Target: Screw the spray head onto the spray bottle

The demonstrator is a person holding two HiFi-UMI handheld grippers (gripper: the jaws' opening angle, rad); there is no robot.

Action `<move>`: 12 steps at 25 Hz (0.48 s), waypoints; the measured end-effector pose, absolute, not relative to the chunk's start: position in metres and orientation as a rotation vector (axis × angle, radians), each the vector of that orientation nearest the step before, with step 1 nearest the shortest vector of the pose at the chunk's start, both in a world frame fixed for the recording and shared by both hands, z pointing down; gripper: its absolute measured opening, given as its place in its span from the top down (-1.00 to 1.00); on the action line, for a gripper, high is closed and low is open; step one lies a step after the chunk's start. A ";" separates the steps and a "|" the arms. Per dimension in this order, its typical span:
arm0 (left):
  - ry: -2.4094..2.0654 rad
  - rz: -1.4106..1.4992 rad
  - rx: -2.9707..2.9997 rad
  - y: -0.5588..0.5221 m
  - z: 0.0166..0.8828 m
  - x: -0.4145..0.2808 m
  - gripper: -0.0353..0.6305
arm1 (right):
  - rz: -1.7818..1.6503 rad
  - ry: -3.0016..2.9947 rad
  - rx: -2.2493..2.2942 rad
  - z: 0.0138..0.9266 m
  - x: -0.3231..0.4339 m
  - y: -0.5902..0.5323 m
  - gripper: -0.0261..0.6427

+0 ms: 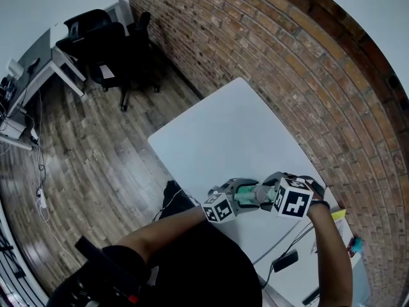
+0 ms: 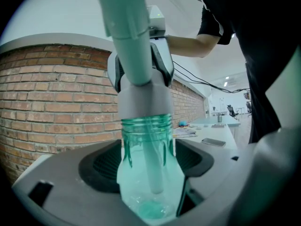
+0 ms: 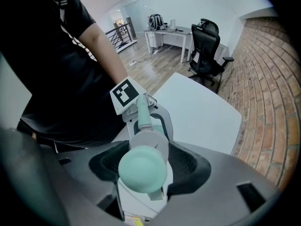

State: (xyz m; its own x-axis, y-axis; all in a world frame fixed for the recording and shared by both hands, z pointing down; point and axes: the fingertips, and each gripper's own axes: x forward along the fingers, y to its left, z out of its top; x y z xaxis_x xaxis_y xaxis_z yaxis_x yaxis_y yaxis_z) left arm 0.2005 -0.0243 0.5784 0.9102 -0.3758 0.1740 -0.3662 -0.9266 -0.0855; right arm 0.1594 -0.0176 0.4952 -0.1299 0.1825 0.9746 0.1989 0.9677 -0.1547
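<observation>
Over the near part of the white table (image 1: 233,136) my two grippers meet. The left gripper (image 2: 148,166) is shut on a clear green spray bottle (image 2: 149,182), whose threaded neck (image 2: 146,124) points away from its jaws. The spray head's white collar (image 2: 143,100) sits on top of that neck, and its dip tube hangs inside the bottle. My right gripper (image 3: 143,166) comes down from above and is shut on the pale green spray head (image 3: 142,169). In the head view the bottle (image 1: 246,194) shows between the left gripper (image 1: 233,196) and the right gripper (image 1: 267,194).
A brick wall (image 1: 287,56) runs along the table's far and right sides. A dark phone (image 1: 284,259) and cables (image 1: 281,240) lie on the table near the person. Black office chairs (image 1: 121,50) and a desk (image 1: 48,62) stand on the wood floor at the left.
</observation>
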 end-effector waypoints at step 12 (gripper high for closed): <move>0.590 -0.288 -3.019 -0.023 0.579 0.200 -0.16 | 0.192 -1.767 -0.062 0.496 0.160 -0.023 0.15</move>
